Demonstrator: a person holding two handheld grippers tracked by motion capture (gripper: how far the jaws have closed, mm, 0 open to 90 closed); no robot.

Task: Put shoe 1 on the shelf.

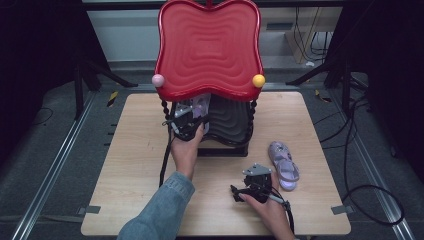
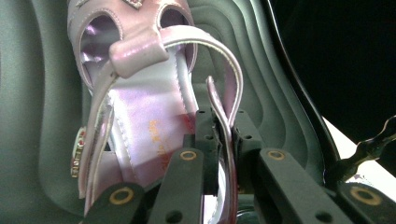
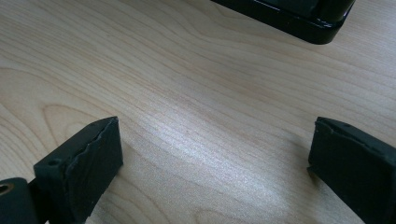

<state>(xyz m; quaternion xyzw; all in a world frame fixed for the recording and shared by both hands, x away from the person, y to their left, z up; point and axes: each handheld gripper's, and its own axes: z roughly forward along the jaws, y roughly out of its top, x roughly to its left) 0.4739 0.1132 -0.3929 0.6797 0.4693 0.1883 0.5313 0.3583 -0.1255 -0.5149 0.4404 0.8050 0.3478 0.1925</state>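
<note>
A lilac sandal (image 2: 140,116) is clamped by its strap in the left tool (image 2: 223,135) inside the black shelf (image 2: 37,116); the right tool (image 3: 215,158) is spread apart over bare desk (image 3: 196,93).

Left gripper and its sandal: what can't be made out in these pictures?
- High view: the left gripper tips and most of the held sandal are hidden under the red upper tray.
- Left gripper view: the sandal's toe is cut off by the top edge; gold print on its insole is too blurred to read.
- Right gripper view: the black lower tray is cut off by the top edge.
</note>
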